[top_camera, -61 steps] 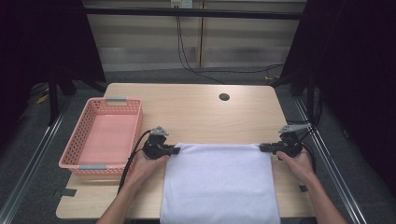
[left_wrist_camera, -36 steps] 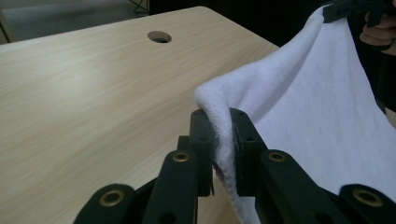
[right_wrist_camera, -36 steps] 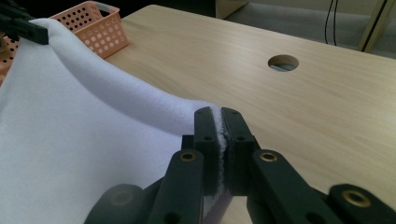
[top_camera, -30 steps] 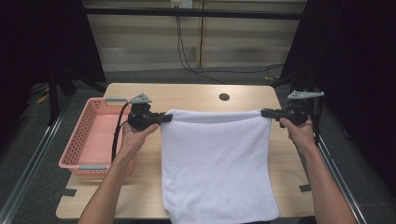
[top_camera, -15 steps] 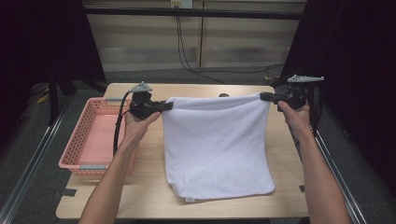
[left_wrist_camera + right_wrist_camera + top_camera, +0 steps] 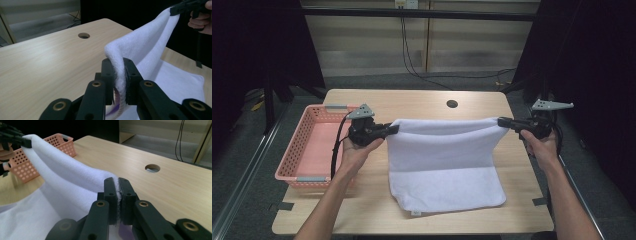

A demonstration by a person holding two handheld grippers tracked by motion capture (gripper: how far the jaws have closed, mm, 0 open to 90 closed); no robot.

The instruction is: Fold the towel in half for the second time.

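— Where's the towel [image 6: 444, 160]?
— Mid-table [image 6: 362, 200], lower part lying toward the near edge. My left gripper [image 6: 393, 129] and right gripper [image 6: 503, 121] each have jaws clamped on a raised top corner.

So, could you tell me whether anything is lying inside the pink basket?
No, the pink basket shows only its bare perforated floor in the high view.

A light wooden table [image 6: 422, 102] stands on grey floor [image 6: 242, 165] — dark curtains [image 6: 597, 75] flank pale wall panels [image 6: 372, 45].
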